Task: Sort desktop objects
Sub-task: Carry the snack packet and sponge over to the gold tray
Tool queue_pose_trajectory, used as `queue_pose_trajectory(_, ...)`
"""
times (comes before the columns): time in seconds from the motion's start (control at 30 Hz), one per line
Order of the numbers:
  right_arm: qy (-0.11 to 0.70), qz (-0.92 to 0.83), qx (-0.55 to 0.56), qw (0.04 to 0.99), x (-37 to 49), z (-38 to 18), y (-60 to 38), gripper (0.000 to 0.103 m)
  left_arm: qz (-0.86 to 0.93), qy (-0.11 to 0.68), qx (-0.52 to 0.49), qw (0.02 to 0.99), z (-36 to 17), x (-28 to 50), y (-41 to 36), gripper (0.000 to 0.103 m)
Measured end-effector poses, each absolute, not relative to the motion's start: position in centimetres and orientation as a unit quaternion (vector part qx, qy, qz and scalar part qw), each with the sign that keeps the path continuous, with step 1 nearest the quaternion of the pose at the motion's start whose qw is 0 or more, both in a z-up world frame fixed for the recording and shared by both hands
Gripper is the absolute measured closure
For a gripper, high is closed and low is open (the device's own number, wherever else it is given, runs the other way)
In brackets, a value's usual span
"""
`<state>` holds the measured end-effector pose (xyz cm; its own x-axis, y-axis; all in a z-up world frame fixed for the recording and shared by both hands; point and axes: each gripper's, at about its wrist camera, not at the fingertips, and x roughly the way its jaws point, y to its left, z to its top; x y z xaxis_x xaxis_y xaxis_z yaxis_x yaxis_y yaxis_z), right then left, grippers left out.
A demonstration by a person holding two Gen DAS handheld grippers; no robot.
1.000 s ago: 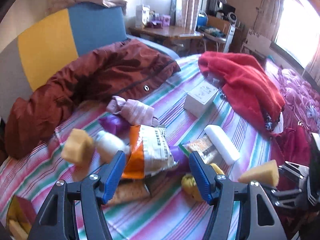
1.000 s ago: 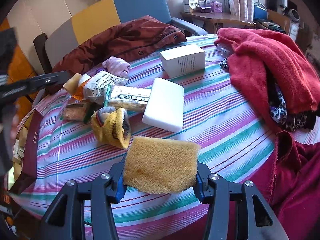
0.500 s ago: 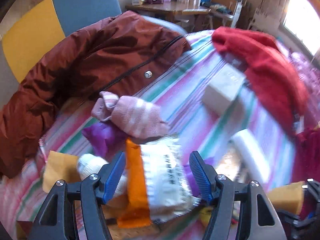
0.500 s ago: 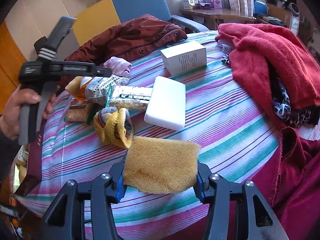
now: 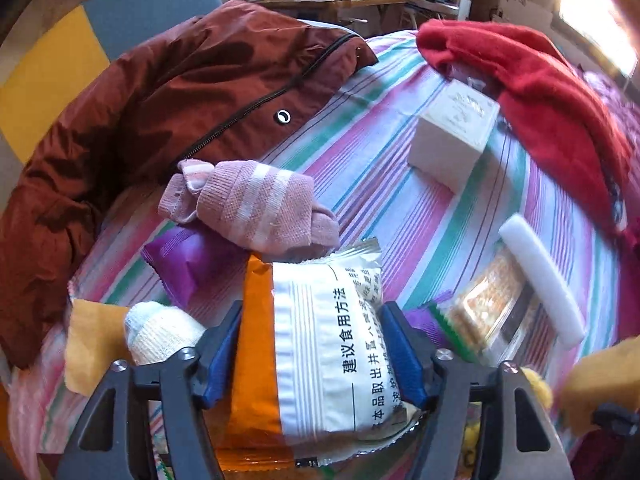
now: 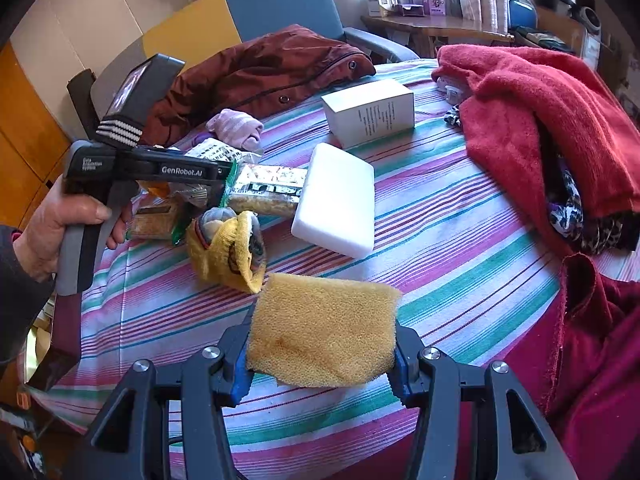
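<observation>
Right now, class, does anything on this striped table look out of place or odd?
Yes. Clothes share the table with the snacks: a brown jacket and a red garment drape over its edges, and a pink sock lies partly on a purple packet.

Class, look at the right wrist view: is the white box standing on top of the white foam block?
No, the white box rests on the striped cloth beyond the white foam block, with a strip of cloth showing between them.
</observation>
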<state>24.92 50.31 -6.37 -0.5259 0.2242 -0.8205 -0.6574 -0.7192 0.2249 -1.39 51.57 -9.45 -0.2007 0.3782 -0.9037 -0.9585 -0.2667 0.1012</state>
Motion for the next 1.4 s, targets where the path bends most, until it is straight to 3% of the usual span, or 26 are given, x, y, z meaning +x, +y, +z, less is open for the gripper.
queue_pose_trajectory(0.33,0.242,0.839,-0.412,0.260,24.6,-6.2,49.7,0.050,0.717,0.296,-0.380,0.503,-7.9,0.0,48.2,0.042)
queue_pose_trajectory(0.73,0.226,0.854,-0.396,0.251,24.5,-5.4,48.9,0.050,0.765,0.217,-0.327,0.510,-1.7,2.0,42.8,0.042)
queue_pose_trajectory(1.03,0.215,0.866,-0.383,0.238,24.0,-4.5,47.7,0.050,0.807,0.167,-0.324,0.464,0.8,1.9,36.5,0.042)
queue_pose_trajectory(1.4,0.193,0.902,-0.355,0.152,19.5,-0.8,42.4,0.050,0.848,0.124,-0.347,0.380,0.7,-0.2,27.5,0.042)
